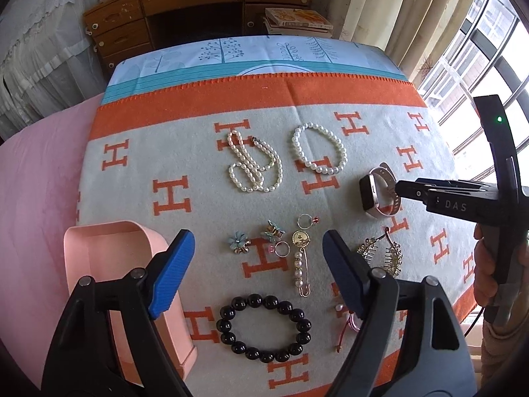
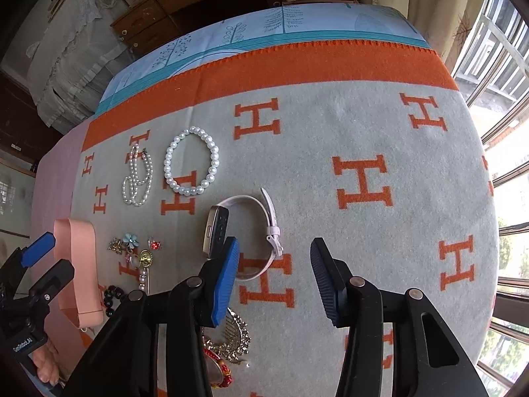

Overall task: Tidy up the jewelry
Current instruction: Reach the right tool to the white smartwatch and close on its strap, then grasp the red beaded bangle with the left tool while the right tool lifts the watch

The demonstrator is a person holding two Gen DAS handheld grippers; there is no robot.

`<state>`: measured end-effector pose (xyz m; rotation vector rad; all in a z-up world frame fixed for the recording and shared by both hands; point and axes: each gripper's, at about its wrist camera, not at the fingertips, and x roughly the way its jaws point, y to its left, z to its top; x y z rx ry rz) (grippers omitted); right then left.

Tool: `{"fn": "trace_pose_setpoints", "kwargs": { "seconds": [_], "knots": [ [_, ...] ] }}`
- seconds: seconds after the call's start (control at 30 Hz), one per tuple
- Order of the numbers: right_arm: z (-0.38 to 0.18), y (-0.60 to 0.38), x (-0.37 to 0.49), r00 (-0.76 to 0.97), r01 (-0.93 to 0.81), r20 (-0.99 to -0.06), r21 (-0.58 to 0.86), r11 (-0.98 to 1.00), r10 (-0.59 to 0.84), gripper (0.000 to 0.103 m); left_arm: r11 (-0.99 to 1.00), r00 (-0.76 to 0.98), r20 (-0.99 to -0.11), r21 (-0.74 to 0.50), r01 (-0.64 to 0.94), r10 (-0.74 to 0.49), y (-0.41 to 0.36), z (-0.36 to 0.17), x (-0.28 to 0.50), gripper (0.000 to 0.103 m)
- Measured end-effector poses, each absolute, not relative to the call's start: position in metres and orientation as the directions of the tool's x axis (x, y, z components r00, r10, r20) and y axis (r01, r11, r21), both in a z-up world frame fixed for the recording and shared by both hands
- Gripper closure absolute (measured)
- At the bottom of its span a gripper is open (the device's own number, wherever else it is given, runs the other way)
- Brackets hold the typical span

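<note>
Jewelry lies on a grey and orange H-pattern blanket [image 1: 205, 152]. A pearl necklace [image 1: 253, 162], a pearl bracelet [image 1: 319, 149], a pink watch [image 1: 380, 195], flower brooches [image 1: 238, 243], rings [image 1: 305, 220], a pearl pin [image 1: 301, 264], a black bead bracelet [image 1: 264, 327] and a gold hair comb [image 1: 383, 254] are spread out. An open pink box [image 1: 122, 284] stands at the left. My left gripper [image 1: 258, 268] is open above the pin and rings. My right gripper [image 2: 274, 281] is open just before the watch [image 2: 244, 235].
The blanket [image 2: 363, 125] covers a table with a blue patterned cloth [image 1: 251, 53] at the far end. A wooden desk [image 1: 198, 3] with books [image 1: 297, 20] stands behind. Windows [image 1: 479, 49] are at the right, and a pink sheet [image 1: 36, 178] at the left.
</note>
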<state>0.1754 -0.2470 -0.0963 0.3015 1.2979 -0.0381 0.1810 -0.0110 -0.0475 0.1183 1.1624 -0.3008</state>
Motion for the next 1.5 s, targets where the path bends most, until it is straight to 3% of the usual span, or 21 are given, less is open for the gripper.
{"fn": "trace_pose_setpoints", "kwargs": {
  "seconds": [0.2, 0.37, 0.47, 0.57, 0.67, 0.93, 1.13, 1.2, 1.27, 1.5],
  "knots": [
    [-0.115, -0.232, 0.193, 0.224, 0.156, -0.967, 0.158, 0.975, 0.120, 0.076, 0.943, 0.328, -0.927, -0.071, 0.325, -0.182, -0.024, -0.063, 0.178, 0.027],
    [-0.122, -0.223, 0.194, 0.219, 0.139, -0.972, 0.115, 0.984, 0.082, 0.080, 0.925, 0.313, -0.929, -0.073, 0.372, -0.199, -0.034, -0.065, 0.166, 0.027],
    [-0.125, -0.219, 0.194, 0.223, 0.145, -0.973, 0.090, 0.985, 0.056, 0.093, 0.907, 0.306, -0.929, -0.068, 0.416, -0.210, -0.041, -0.064, 0.154, 0.031],
    [-0.125, -0.224, 0.188, 0.219, 0.152, -0.972, 0.121, 0.981, 0.086, 0.093, 0.877, 0.275, -0.937, -0.063, 0.477, -0.217, -0.053, -0.067, 0.141, 0.050],
    [-0.119, -0.232, 0.177, 0.221, 0.159, -0.969, 0.146, 0.976, 0.109, 0.094, 0.840, 0.262, -0.940, -0.043, 0.541, -0.216, -0.066, -0.072, 0.127, 0.057],
    [-0.097, -0.248, 0.136, 0.262, 0.171, -0.952, 0.205, 0.964, 0.156, 0.093, 0.641, 0.266, -0.930, 0.045, 0.766, -0.253, -0.100, -0.080, 0.081, 0.059],
    [-0.083, -0.269, 0.103, 0.301, 0.191, -0.938, 0.236, 0.953, 0.172, 0.094, 0.536, 0.280, -0.927, 0.110, 0.837, -0.247, -0.114, -0.085, 0.055, 0.059],
    [-0.078, -0.280, 0.092, 0.316, 0.206, -0.932, 0.249, 0.946, 0.177, 0.094, 0.528, 0.277, -0.932, 0.117, 0.841, -0.234, -0.116, -0.089, 0.054, 0.063],
    [-0.075, -0.286, 0.084, 0.331, 0.216, -0.927, 0.256, 0.942, 0.176, 0.094, 0.529, 0.245, -0.943, 0.094, 0.843, -0.223, -0.115, -0.095, 0.058, 0.080],
    [-0.078, -0.295, 0.063, 0.342, 0.219, -0.920, 0.278, 0.935, 0.193, 0.093, 0.541, 0.207, -0.951, 0.053, 0.839, -0.228, -0.113, -0.102, 0.069, 0.087]
  ]
}}
